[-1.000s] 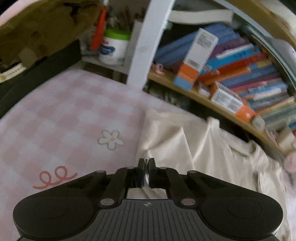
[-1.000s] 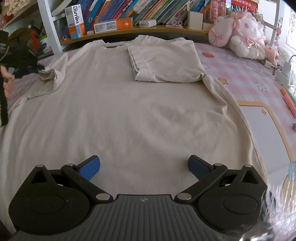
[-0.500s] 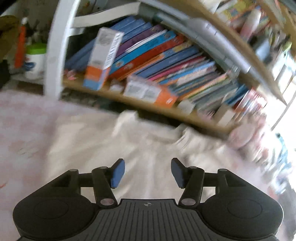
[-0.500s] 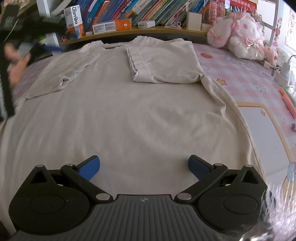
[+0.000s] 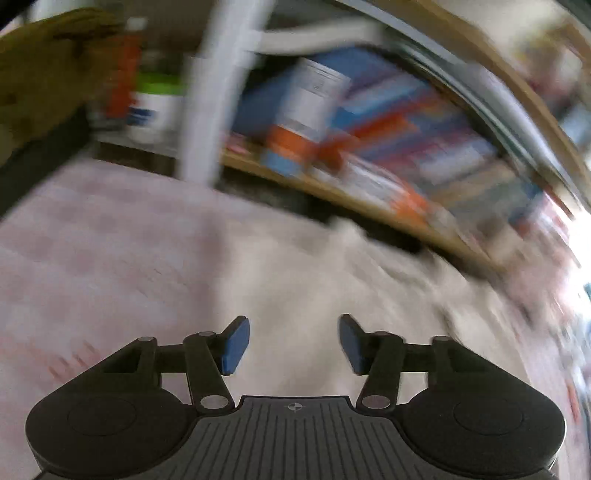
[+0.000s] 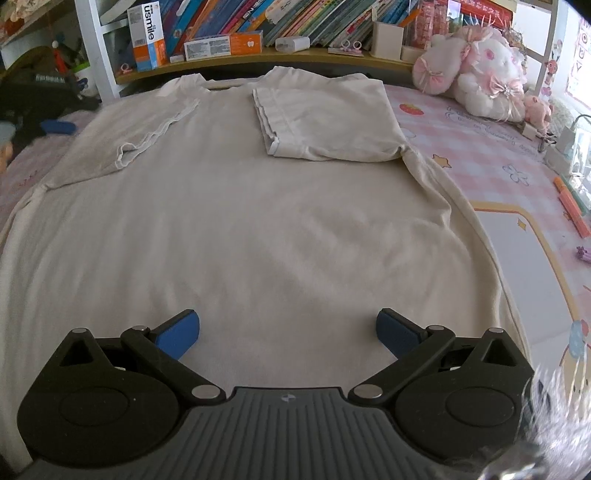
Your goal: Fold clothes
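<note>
So the cream t-shirt (image 6: 258, 229) is laid out flat on the pink checked bedsheet (image 6: 480, 147), collar end up by the bookshelf (image 6: 280, 59), and it fills most of the right wrist view. The sleeve on the right side of that view (image 6: 325, 118) is folded in over the chest as a neat rectangle, while the other sleeve (image 6: 147, 136) lies folded in at a slant, its hem a bit wavy. The right gripper (image 6: 288, 328) hovers over the lower part of the shirt with its blue pads spread wide and nothing between them. The left gripper (image 5: 293, 343) is about half open; its jaws have just eased in a touch after opening up, and there's no cloth caught between them, just blurry shirt fabric (image 5: 332, 280) underneath. Its camera view is pretty smeared, so I can't tell much detail there. Further out there's a white and orange box (image 6: 146, 35) standing on the shelf, a row of books behind it, and a pink plush toy (image 6: 476, 70) sitting at the right corner of the bed.
</note>
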{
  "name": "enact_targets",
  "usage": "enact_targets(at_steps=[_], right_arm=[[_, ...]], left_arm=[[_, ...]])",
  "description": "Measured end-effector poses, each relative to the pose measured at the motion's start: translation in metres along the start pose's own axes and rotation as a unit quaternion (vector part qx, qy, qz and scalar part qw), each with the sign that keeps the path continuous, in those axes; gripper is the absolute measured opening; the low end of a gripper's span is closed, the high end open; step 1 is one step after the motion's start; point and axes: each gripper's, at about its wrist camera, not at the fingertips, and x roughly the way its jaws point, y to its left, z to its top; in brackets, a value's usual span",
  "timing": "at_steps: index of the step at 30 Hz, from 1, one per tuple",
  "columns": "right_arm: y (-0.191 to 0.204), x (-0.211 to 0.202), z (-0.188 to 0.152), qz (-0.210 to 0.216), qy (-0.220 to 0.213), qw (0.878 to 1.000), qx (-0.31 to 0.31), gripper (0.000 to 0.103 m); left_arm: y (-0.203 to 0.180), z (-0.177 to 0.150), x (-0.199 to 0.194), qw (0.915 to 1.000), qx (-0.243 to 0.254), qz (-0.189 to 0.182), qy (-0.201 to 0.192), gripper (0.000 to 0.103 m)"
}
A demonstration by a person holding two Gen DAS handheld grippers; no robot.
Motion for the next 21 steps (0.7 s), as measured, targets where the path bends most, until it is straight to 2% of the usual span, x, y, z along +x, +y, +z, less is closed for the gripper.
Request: enact_targets(at_steps=[3,6,10,11,12,14,18,21], right_arm=[[0.003,-0.001,-0.003,-0.011,0.001,1.0,0.005,0.103],[0.007,-0.003,-0.004,-0.021,0.004,1.0,0.016,0.103],[0.011,-0.007,-0.009,-0.035,0.008,0.999,0.032,0.103],[0.013,-0.008,-0.01,-0.039,0.009,0.999,0.036,0.103],[0.014,-0.009,-0.011,-0.044,0.01,0.998,0.042,0.103],[0.017,-0.01,-0.012,-0.052,0.012,0.997,0.05,0.103],[0.023,-0.008,-0.01,-0.063,0.013,0.996,0.06,0.103],[0.028,-0.006,-0.008,-0.064,0.01,0.996,0.06,0.103]], left_arm=[[0.021,0.027,0.028,0.9993,-0.022,0.027,0.014,0.046],[0.03,0.04,0.054,0.9984,-0.02,0.044,0.03,0.049],[0.036,0.044,0.068,0.9982,-0.029,0.044,0.029,0.05],[0.036,0.045,0.071,0.9982,-0.03,0.043,0.029,0.047],[0.037,0.046,0.072,0.9983,-0.029,0.041,0.03,0.035],[0.039,0.046,0.077,0.998,-0.032,0.042,0.037,0.0],[0.05,0.049,0.078,0.9975,-0.036,0.059,0.02,0.0],[0.06,0.056,0.08,0.9971,-0.048,0.056,0.019,0.0]])
